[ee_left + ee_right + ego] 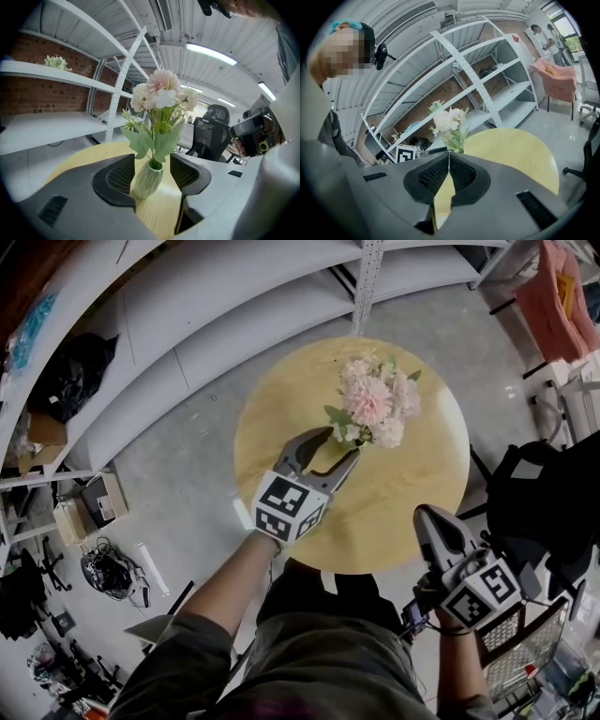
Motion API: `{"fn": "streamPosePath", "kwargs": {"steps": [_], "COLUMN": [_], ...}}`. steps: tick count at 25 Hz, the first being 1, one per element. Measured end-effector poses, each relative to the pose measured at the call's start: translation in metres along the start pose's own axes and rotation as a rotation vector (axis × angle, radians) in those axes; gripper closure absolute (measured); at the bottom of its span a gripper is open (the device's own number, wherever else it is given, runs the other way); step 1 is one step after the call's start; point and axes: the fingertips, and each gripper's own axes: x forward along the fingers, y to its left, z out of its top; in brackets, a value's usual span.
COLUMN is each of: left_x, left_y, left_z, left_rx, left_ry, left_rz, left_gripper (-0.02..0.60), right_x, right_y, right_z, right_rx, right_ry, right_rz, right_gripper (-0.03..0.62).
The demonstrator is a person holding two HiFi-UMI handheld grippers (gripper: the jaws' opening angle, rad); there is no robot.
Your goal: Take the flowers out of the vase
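Close left gripper (150, 174), jaws spread astride vase (146, 182) on round table (412, 507) without touching it, gently, low on body. Open right gripper (429, 519), jaws pressed together, empty, near table edge. Pinch stems below flowers (375, 401) standing in vase, then lift straight up.

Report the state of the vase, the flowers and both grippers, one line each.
vase: upright on the round table, holding the flowers.
flowers: standing in the vase, not yet taken out.
left gripper: open, one jaw on each side of the vase, not clamped on it.
right gripper: shut, nothing between its jaws.
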Motion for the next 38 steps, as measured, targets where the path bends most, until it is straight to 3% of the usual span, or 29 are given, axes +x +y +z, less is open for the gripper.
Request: {"fn": "streamPosePath", "kwargs": {"steps": [7, 14, 25, 38], "left_x": [0.022, 0.040, 0.045, 0.042], "left_y": [-0.003, -0.003, -0.009, -0.011], "left_z": [-0.005, -0.007, -0.005, -0.005], "left_rx": [0.104, 0.150, 0.196, 0.239], "left_ry": [0.044, 0.073, 0.063, 0.075], "left_rz": [-0.039, -0.058, -0.036, -0.011], "left_gripper": [0.327, 0.330, 0.413, 0.430], "right_x": [0.011, 0.016, 0.011, 0.011], "right_y": [-0.006, -0.007, -0.014, -0.015], "right_z": [-0.010, -0.012, -0.014, -0.013], "right_rx": [0.002, 0.002, 0.006, 0.000], "right_ry": [0.021, 0.030, 0.038, 0.046], "right_rz": [0.001, 0.009, 0.007, 0.014], "right_gripper": [0.579, 0.579, 0.579, 0.579]}}
